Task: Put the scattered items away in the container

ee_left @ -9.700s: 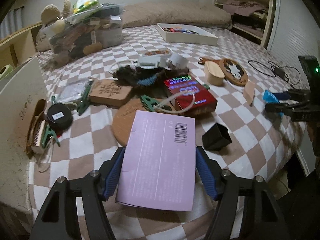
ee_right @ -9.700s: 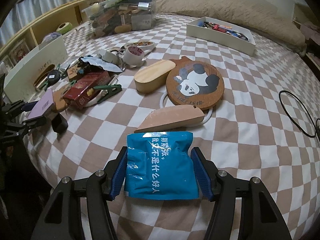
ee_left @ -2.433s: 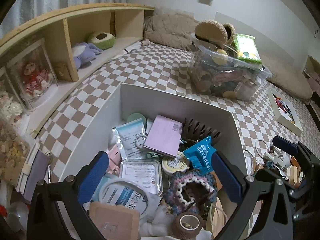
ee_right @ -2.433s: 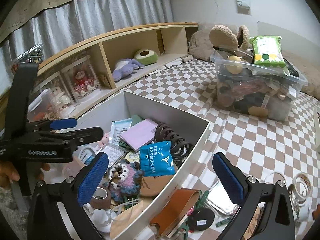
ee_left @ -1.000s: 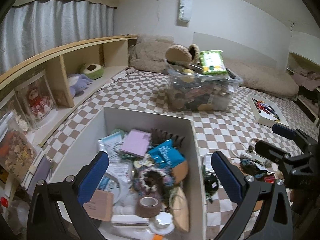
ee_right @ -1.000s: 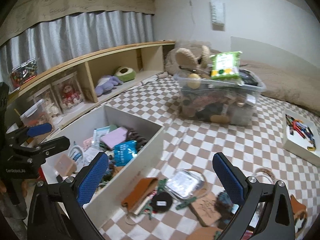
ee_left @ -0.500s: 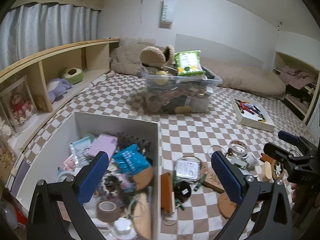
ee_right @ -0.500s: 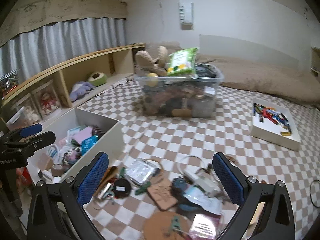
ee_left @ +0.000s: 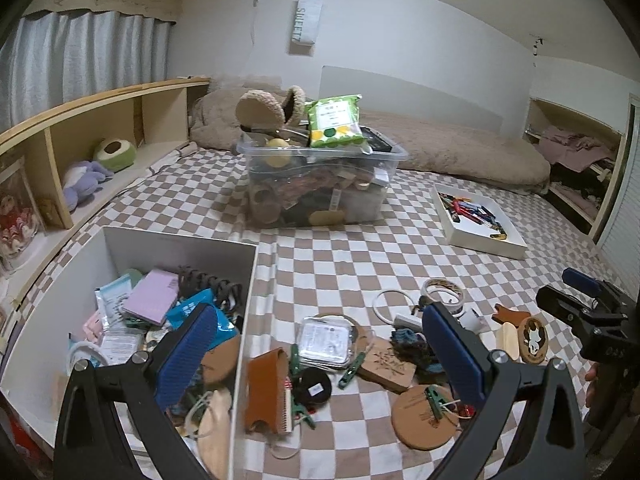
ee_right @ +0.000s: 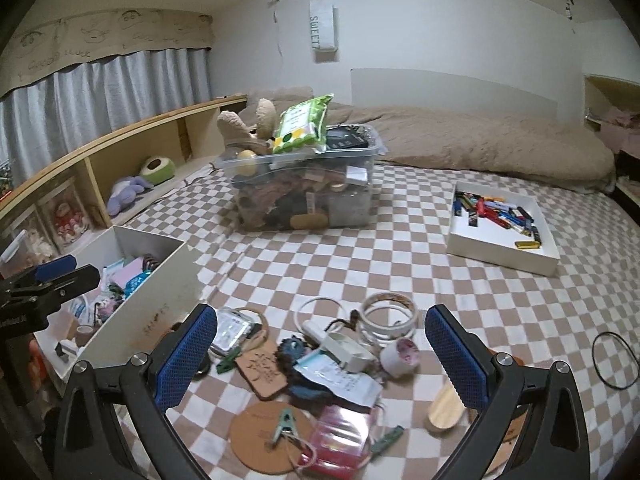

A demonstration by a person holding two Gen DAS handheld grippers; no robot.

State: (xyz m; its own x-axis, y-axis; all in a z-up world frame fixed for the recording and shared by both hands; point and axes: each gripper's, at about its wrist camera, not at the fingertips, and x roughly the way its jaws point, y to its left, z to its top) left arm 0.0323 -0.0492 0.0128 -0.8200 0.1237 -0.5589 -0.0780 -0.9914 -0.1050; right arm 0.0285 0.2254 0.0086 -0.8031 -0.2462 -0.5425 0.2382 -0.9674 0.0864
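The white box (ee_left: 248, 280) stands at the left, holding the purple card (ee_left: 152, 296), the blue packet (ee_left: 192, 312) and several other items; it also shows in the right wrist view (ee_right: 160, 300). Scattered items lie on the checked bed: a brown leather case (ee_left: 264, 388), a clear packet (ee_left: 324, 340), a cork coaster (ee_right: 264, 436), a red packet (ee_right: 340, 444), tape rolls (ee_right: 388, 316). My left gripper (ee_left: 320, 352) is open and empty, above the box's right edge. My right gripper (ee_right: 320, 356) is open and empty above the pile.
A clear bin (ee_left: 320, 184) full of things stands at the middle back. A white tray of small items (ee_right: 504, 228) lies at the right. Wooden shelves (ee_left: 80, 152) run along the left. A black cable loop (ee_right: 616, 360) lies far right.
Both grippers have pulled back from the box and swung right toward the scattered pile. Both stay open and empty; the purple card and blue packet stay in the box.
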